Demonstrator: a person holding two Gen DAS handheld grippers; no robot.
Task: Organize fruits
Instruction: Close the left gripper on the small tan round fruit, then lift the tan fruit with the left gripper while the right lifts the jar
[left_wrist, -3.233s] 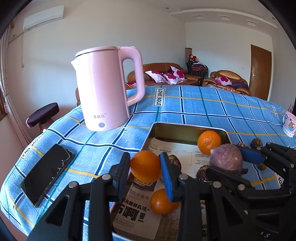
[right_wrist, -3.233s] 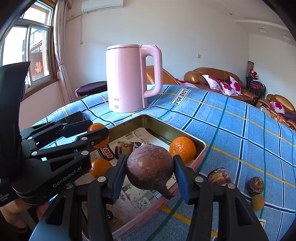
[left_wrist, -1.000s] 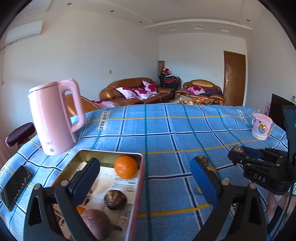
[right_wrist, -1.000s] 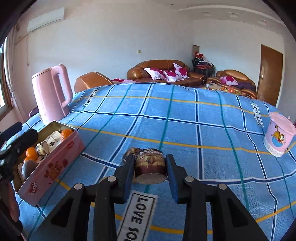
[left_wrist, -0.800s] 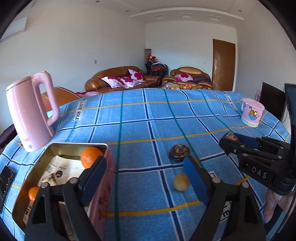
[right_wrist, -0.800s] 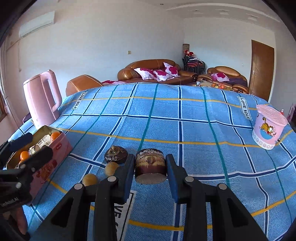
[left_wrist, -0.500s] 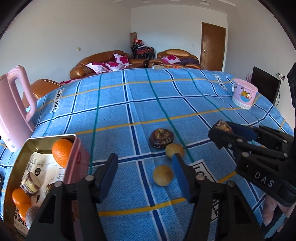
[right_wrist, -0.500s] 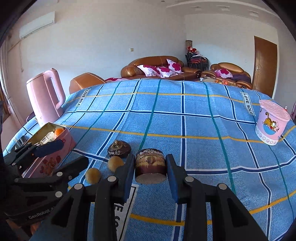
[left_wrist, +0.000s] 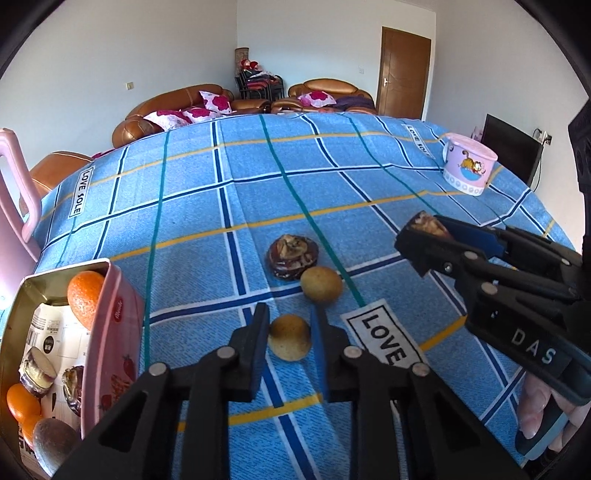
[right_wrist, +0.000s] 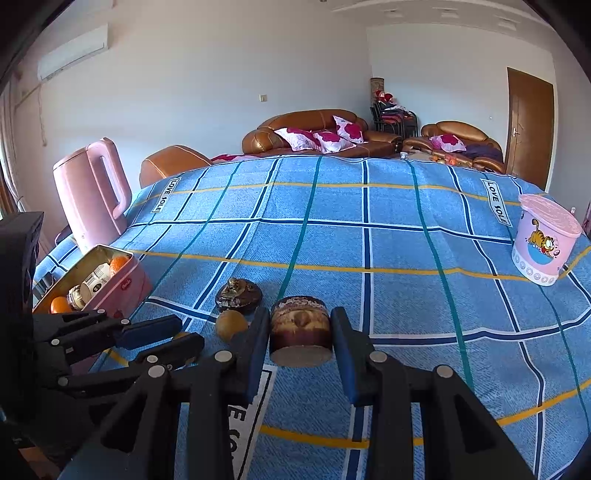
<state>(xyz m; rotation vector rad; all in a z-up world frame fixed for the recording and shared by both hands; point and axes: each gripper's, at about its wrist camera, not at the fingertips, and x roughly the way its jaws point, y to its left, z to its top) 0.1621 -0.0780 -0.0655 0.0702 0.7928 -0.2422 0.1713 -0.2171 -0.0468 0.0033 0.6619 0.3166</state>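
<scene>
My left gripper (left_wrist: 290, 334) has closed around a small tan round fruit (left_wrist: 289, 336) on the blue checked cloth; its jaws touch both sides. A second tan fruit (left_wrist: 320, 284) and a dark brown halved fruit (left_wrist: 293, 253) lie just beyond. My right gripper (right_wrist: 300, 334) is shut on a dark brown halved fruit (right_wrist: 300, 329), held above the cloth; it also shows in the left wrist view (left_wrist: 424, 236). The pink tin (left_wrist: 110, 332) at left holds oranges (left_wrist: 85, 295) and other fruit.
A pink kettle (right_wrist: 92, 188) stands beyond the tin at the table's left. A pink cartoon cup (right_wrist: 546, 240) sits at the far right edge. Brown sofas lie beyond the table.
My left gripper swung from the tin to the loose fruits, lowered, and narrowed its jaws onto the nearest tan fruit. My right gripper keeps its halved fruit and has barely moved.
</scene>
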